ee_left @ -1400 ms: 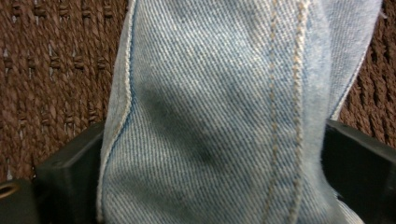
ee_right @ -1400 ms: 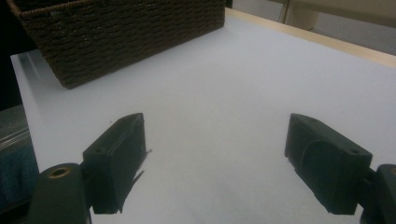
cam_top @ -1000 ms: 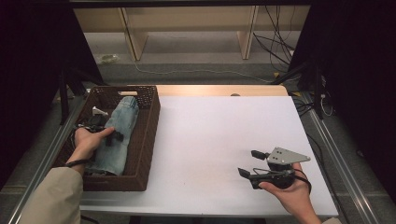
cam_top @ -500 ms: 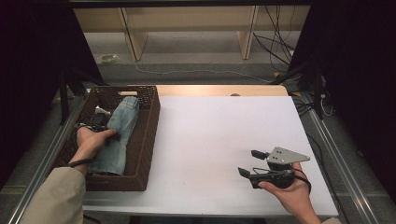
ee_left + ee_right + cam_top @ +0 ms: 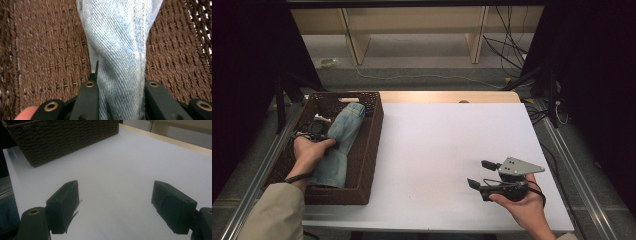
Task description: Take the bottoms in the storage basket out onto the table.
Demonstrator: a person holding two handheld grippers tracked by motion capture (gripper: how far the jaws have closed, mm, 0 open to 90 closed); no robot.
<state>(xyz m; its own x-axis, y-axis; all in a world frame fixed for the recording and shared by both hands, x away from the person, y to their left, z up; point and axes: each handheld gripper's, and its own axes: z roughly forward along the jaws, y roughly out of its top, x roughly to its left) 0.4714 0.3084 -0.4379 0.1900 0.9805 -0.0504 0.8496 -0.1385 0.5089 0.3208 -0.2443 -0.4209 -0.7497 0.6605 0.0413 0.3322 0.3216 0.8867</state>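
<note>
Left gripper: jaws closed on a fold of the jeans, inside the brown woven basket at the bench's left edge. Right gripper: jaws wide apart, holding nothing, over the bench near its front right corner.

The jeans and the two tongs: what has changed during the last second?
Nothing visibly changed. The left tongs are still shut on the jeans in the basket, and the right tongs still rest open on the white table.
</note>
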